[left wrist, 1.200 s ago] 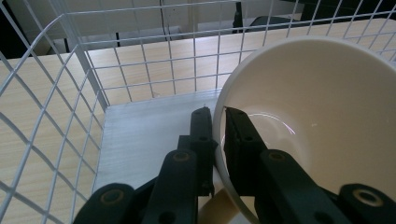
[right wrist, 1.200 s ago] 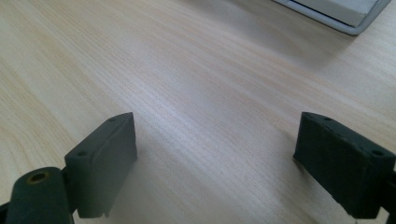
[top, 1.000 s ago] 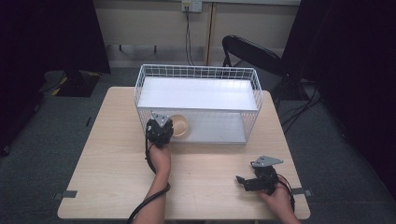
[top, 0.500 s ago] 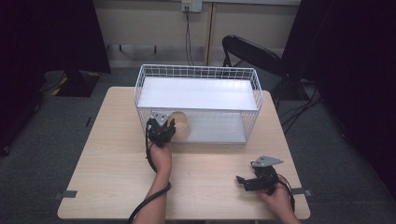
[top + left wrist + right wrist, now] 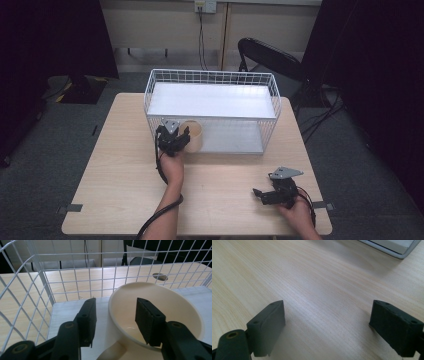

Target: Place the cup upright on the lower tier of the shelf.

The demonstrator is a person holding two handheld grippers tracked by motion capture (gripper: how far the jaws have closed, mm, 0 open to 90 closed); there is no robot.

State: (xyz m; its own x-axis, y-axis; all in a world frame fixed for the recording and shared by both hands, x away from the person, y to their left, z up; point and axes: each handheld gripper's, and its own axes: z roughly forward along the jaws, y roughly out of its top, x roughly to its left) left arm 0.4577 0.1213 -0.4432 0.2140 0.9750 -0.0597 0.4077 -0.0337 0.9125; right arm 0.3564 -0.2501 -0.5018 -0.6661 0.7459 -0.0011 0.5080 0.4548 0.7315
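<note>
A cream cup (image 5: 194,136) stands inside the white wire basket (image 5: 212,72), at its front left corner. My left gripper (image 5: 184,134) reaches over the basket's front wall to the cup. In the left gripper view the cup (image 5: 162,305) has one jaw outside its wall and one inside, with a gap showing, so this gripper (image 5: 115,315) is open astride the rim. My right gripper (image 5: 260,196) rests low over the wooden table (image 5: 115,170) at the front right. It is open (image 5: 327,322) with nothing between its fingers.
The basket takes up the far middle of the table and has a white board (image 5: 210,100) as its floor; its wire wall (image 5: 75,285) is close around my left gripper. A black chair (image 5: 270,52) stands behind the table. Bare tabletop lies left and in front.
</note>
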